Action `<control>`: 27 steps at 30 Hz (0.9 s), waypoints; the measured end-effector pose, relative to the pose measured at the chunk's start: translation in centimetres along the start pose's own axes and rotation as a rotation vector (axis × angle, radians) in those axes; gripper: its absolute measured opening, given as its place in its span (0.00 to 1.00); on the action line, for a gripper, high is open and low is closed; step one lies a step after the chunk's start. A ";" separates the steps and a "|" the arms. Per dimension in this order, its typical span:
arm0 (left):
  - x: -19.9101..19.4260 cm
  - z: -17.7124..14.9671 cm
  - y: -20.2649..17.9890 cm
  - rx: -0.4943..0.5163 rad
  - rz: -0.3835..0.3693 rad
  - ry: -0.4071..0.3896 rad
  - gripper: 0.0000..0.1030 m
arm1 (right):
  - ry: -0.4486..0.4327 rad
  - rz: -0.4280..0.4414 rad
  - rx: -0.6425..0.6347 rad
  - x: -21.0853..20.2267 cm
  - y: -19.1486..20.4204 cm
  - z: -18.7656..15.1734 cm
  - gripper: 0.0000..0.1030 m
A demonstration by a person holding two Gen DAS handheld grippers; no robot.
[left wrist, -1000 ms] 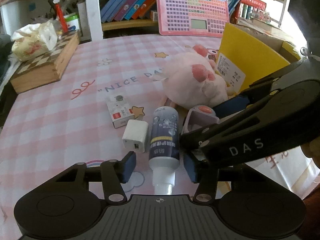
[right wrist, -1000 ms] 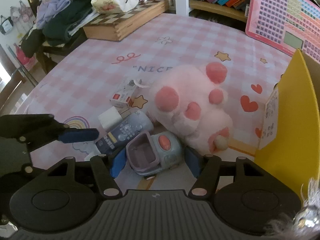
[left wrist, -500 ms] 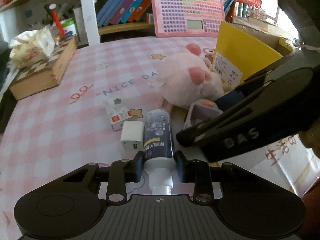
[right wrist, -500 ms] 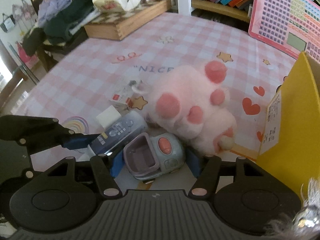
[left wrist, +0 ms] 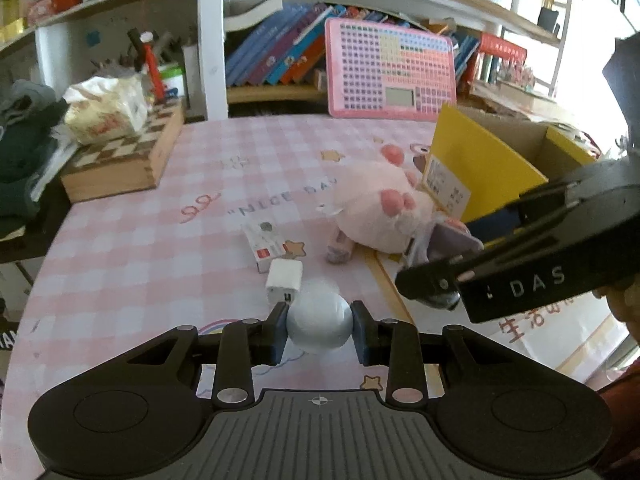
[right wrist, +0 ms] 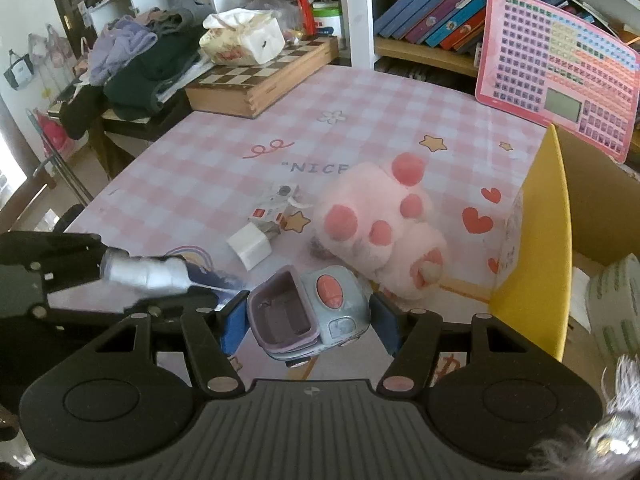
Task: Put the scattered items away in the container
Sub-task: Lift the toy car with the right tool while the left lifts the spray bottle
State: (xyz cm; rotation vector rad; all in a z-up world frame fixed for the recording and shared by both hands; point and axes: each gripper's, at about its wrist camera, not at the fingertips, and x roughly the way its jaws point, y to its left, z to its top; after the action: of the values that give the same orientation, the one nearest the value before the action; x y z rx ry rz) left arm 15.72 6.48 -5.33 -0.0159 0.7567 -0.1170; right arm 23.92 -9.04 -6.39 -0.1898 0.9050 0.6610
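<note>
- Pink checked cloth covers the table [right wrist: 208, 168], printed with stars, hearts and the words "NICE DA…"; bookshelves stand behind it.
- We see a yellow cardboard box [right wrist: 548, 240] at the table's right edge, a printed label on its outer wall; inside, only a white packet with green print shows.
- Our left gripper [left wrist: 319, 330] has its jaws clamped on the white spray bottle [left wrist: 318, 326], lifted clear of the table; they closed on it just now.
- Our right gripper [right wrist: 306, 320] grips the grey-and-lilac toy car [right wrist: 308, 312] by its sides.
- Near the box lies a pink plush toy [right wrist: 380, 232]; beside it a white charger [right wrist: 252, 246] and a small white carton [right wrist: 274, 204].
- "DAS" reads on the right gripper's arm.
</note>
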 end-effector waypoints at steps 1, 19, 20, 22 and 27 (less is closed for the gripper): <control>-0.1 -0.1 0.0 0.000 0.002 0.000 0.31 | 0.000 -0.001 0.002 -0.2 0.1 -0.2 0.59; 1.0 -1.5 -0.6 0.032 0.020 0.053 0.34 | 0.028 0.006 0.006 -0.3 0.6 -1.4 0.59; 1.2 -1.6 -0.6 0.036 0.023 0.056 0.34 | 0.031 0.007 0.007 -0.2 0.6 -1.4 0.59; 1.4 -1.8 -0.6 0.037 0.026 0.062 0.34 | 0.036 0.008 0.006 -0.2 0.6 -1.5 0.59; 1.4 -1.8 -0.6 0.039 0.019 0.058 0.31 | 0.035 0.009 0.000 -0.3 0.6 -1.5 0.59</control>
State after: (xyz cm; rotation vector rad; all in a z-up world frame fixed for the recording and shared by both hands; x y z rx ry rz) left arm 15.42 5.76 -7.61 0.0315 0.8119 -0.1147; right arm 22.40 -9.28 -7.06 -0.1977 0.9401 0.6674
